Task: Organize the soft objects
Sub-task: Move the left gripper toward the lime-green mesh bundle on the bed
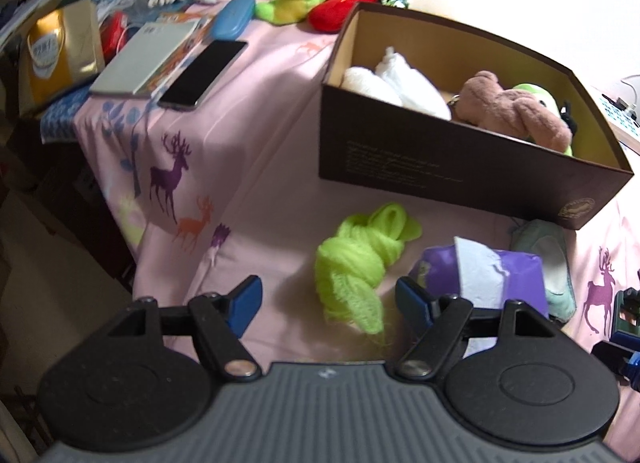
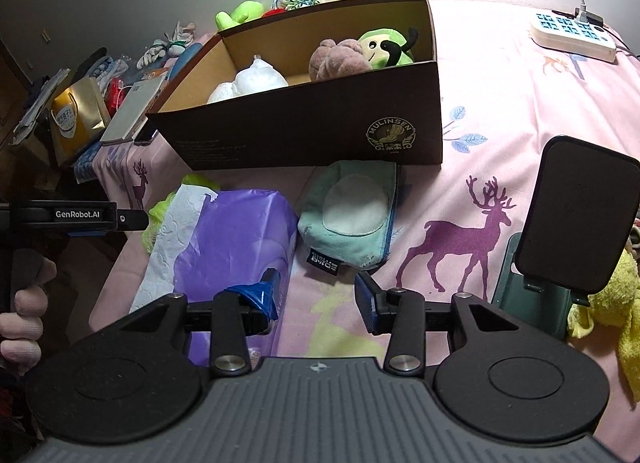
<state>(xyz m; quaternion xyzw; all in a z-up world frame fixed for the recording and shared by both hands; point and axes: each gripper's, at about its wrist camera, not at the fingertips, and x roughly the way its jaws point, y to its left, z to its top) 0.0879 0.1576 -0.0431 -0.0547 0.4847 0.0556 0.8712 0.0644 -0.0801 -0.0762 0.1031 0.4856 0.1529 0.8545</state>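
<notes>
left gripper (image 1: 328, 299): fingers spread, empty, over green yarn (image 1: 356, 263) on bed
right gripper (image 2: 316, 299): fingers spread, empty, near tissue pack (image 2: 232, 239)
box (image 2: 320, 127): holds bear (image 2: 340, 59), white cloths (image 2: 256, 79)

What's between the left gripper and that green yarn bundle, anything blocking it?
Nothing visible. The left gripper is open, and the green yarn bundle lies on the pink cloth just ahead of its fingers. The purple tissue pack sits beside the bundle, not in front.

Bed with a pink deer-print sheet (image 1: 260, 135), bearing a brown cardboard box (image 1: 460, 167), a green yarn bundle (image 1: 356, 263), a purple tissue pack (image 2: 232, 239), a teal pouch (image 2: 352, 215), a phone (image 1: 204, 73) and a white power strip (image 2: 572, 35).
</notes>
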